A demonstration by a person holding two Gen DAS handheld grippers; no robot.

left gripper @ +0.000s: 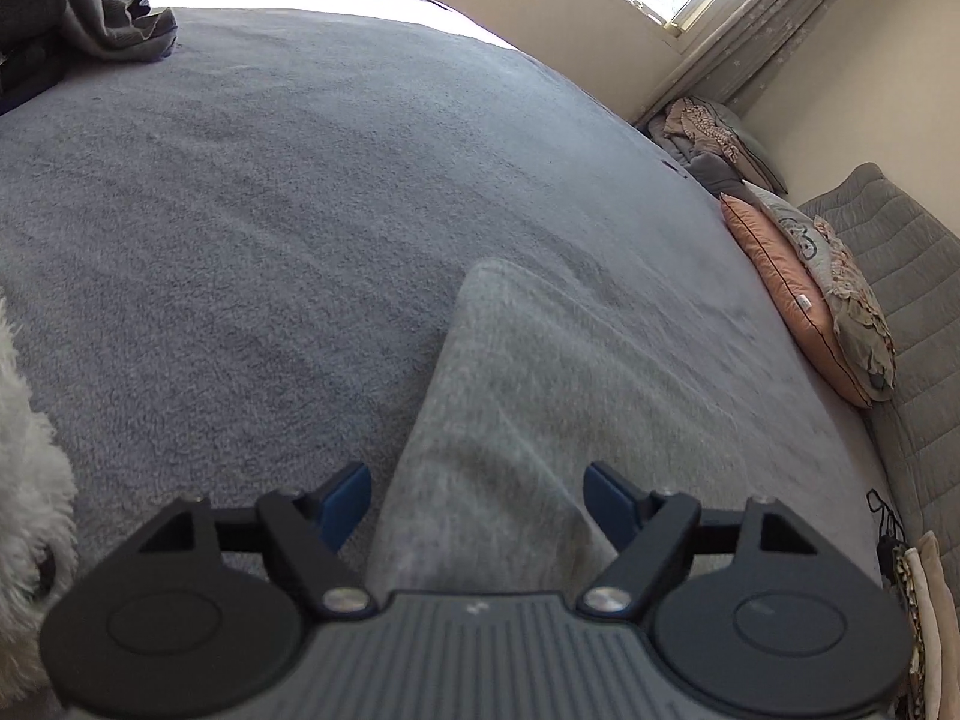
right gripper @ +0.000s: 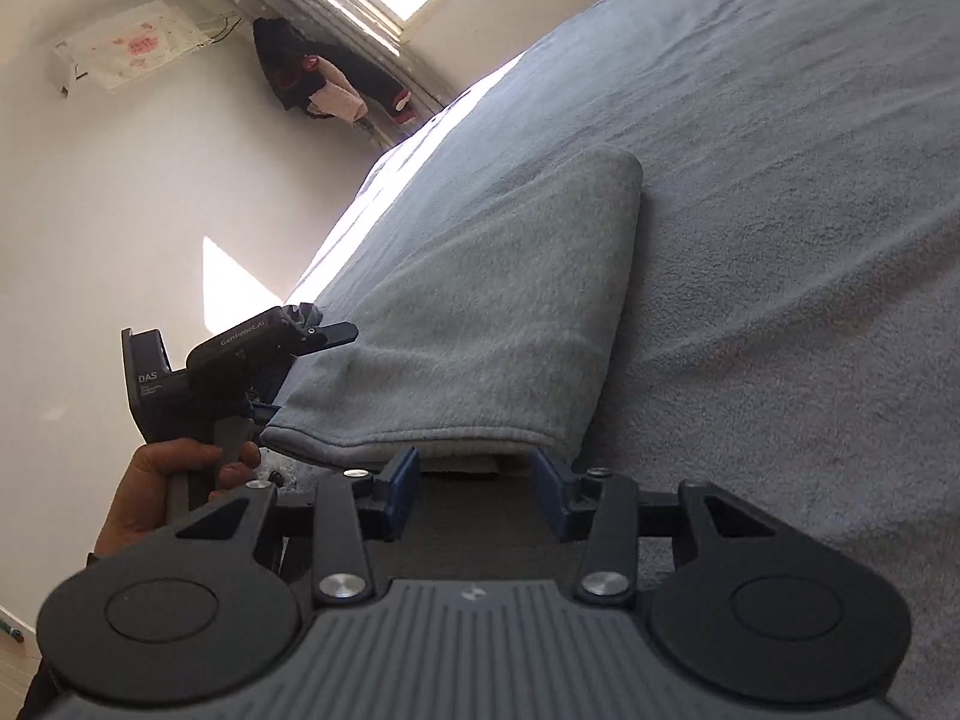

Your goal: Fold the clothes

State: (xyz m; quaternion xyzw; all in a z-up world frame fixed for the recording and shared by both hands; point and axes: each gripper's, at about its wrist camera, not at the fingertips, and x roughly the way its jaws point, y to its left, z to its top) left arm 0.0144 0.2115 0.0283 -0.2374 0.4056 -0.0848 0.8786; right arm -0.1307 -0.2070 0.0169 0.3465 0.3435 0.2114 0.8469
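Folded grey garment (right gripper: 480, 312) lay on the bed (right gripper: 780, 240). Left tongs (left gripper: 477, 504) stood open astride one end, pads clear; right tongs (right gripper: 477, 492) gaped at its hemmed edge, gripping nothing.

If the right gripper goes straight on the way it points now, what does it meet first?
Most likely the hemmed near edge of the folded grey garment, which lies just ahead of the right gripper and its open jaws. How close it is, the view does not settle.
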